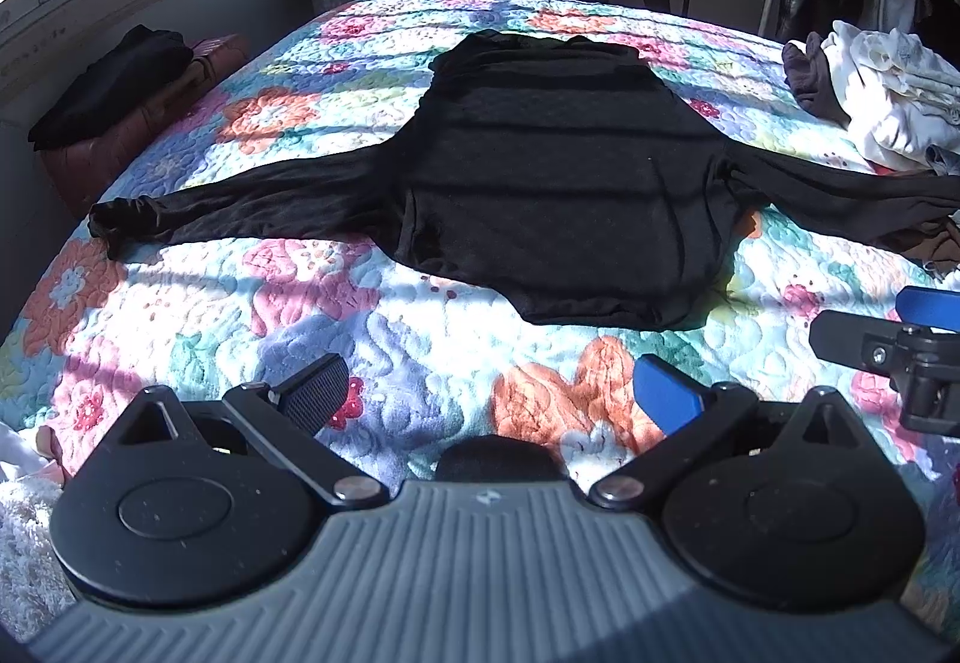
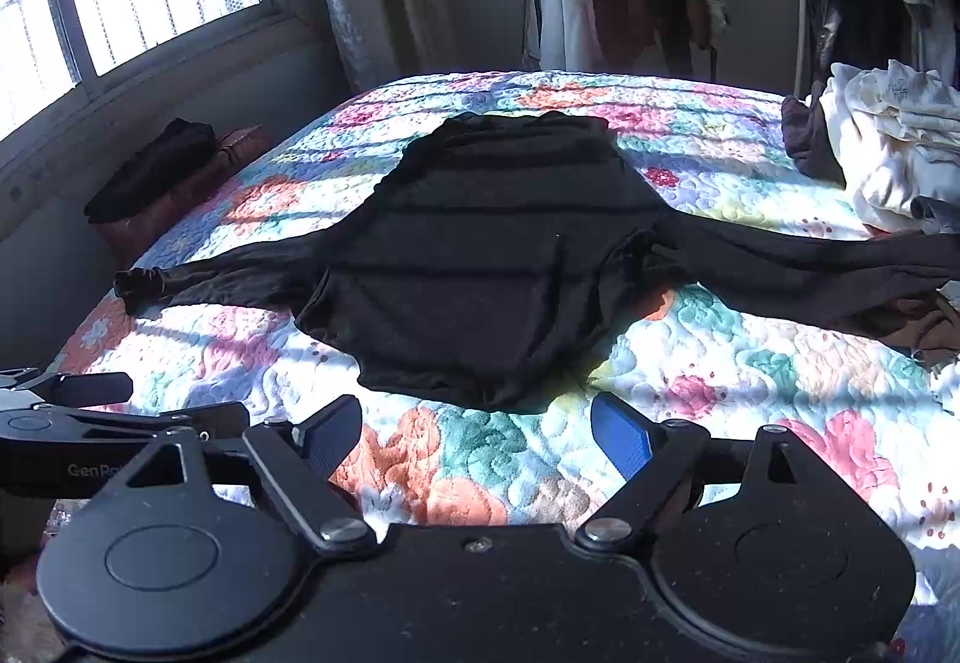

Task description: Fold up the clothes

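Sunlit floral quilt (image 1: 420,363) bears a spread black top (image 1: 558,195); both tongs (image 1: 489,393) (image 2: 477,432) hover released.

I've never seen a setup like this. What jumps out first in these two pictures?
A black long-sleeved top lies flat in the middle of a bright floral quilt, sleeves stretched out to both sides. Nearest the cameras, the left gripper and right gripper hang open just short of its hem, holding nothing. A heap of pale clothes sits at the quilt's right edge.
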